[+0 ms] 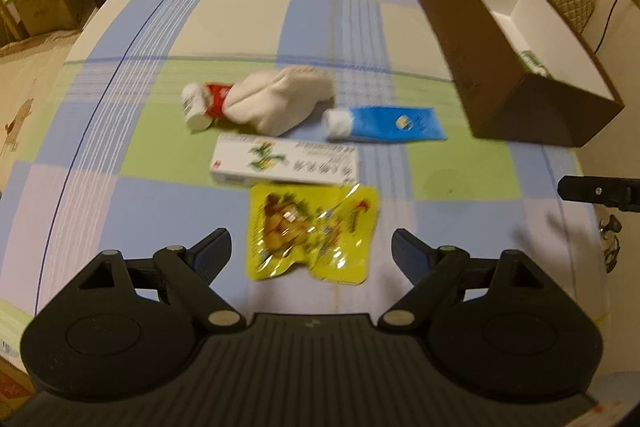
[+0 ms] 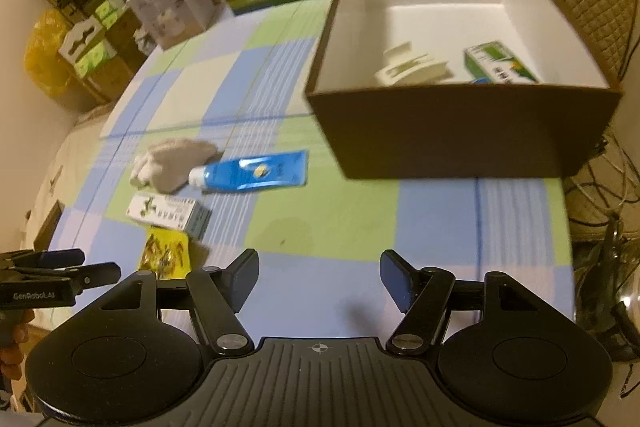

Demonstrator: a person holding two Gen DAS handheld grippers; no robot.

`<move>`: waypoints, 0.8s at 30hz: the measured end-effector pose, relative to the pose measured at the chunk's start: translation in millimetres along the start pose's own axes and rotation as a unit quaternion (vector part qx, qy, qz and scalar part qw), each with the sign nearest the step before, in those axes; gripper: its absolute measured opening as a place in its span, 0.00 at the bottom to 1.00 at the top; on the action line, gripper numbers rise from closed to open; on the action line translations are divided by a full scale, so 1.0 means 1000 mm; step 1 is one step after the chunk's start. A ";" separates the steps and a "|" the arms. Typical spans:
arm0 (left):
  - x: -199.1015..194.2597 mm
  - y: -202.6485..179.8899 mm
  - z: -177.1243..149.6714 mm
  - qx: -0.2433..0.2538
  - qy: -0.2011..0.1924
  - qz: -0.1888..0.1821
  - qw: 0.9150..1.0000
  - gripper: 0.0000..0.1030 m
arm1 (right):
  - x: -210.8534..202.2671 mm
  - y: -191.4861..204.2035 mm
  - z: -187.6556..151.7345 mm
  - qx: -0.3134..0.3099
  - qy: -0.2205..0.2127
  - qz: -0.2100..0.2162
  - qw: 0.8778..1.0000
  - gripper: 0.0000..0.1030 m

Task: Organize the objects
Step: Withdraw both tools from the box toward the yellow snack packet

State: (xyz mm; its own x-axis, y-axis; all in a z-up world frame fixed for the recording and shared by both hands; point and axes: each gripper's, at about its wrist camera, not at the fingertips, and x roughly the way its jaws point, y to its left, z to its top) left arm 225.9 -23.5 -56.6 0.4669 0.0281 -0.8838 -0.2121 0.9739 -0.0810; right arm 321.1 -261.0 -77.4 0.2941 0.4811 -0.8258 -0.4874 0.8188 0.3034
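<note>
Five loose things wait on the checked table (image 1: 120, 75), grouped near its middle, while the brown box (image 2: 460, 131) with a white inside stands at the far right and already holds a green-and-white carton (image 2: 500, 65) and a pale folded packet (image 2: 412, 69). From large to small, the loose things are: a cream cloth bundle (image 1: 280, 99) farthest off; a blue tube (image 1: 384, 125) just right of it, white cap pointing left; a long white carton (image 1: 284, 163) nearer, lying crosswise; a yellow snack pouch (image 1: 316, 231) nearest of all, its far edge touching or nearly touching that carton; and a small white bottle (image 1: 194, 107) with a red wrapper at the bundle's left end. The left claw (image 1: 312, 251) hovers with jaws spread wide and empty, the pouch lying between and just beyond its tips. The right claw (image 2: 320, 279) is likewise spread and empty, over bare cloth near the box. My judgement: sorting is partway, and the pouch is the item in hand. Next calls for lowering the left claw, pinching the thin pouch by an edge, and carrying it right into the box.
</note>
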 end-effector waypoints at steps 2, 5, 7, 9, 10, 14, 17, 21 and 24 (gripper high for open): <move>0.001 0.007 -0.003 -0.005 0.004 0.002 1.000 0.82 | 0.006 0.007 -0.004 -0.005 0.006 0.005 1.000 0.63; 0.002 0.017 -0.007 -0.009 0.007 0.007 1.000 0.82 | 0.017 0.019 -0.007 -0.017 0.018 0.017 1.000 0.63; 0.003 0.024 -0.007 -0.013 0.010 0.009 1.000 0.82 | 0.023 0.027 -0.008 -0.024 0.024 0.020 0.999 0.63; 0.005 0.030 -0.008 -0.016 0.011 0.010 1.000 0.82 | 0.029 0.034 -0.008 -0.028 0.027 0.020 0.999 0.63; 0.006 0.032 -0.009 -0.017 0.013 0.008 1.000 0.82 | 0.031 0.036 -0.008 -0.028 0.028 0.020 0.999 0.63; 0.014 0.035 -0.009 -0.014 0.020 0.001 1.000 0.82 | 0.036 0.039 -0.007 -0.023 0.031 0.012 0.999 0.63; 0.023 0.033 -0.008 -0.008 0.026 -0.010 1.000 0.82 | 0.037 0.035 -0.008 -0.015 0.034 0.001 0.999 0.63; 0.032 0.028 -0.006 0.003 0.031 -0.018 0.999 0.82 | 0.037 0.029 -0.010 -0.007 0.031 0.003 0.999 0.63; 0.034 0.031 -0.004 0.006 0.033 -0.015 0.999 0.82 | 0.040 0.031 -0.011 -0.012 0.024 0.026 0.999 0.63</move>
State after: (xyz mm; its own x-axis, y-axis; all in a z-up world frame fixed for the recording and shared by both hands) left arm 232.2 6.7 -91.1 0.4153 -0.0159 -0.9095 -0.1874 0.9769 -0.1027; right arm 308.2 -220.1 -106.1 0.2286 0.5059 -0.8318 -0.5212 0.7852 0.3343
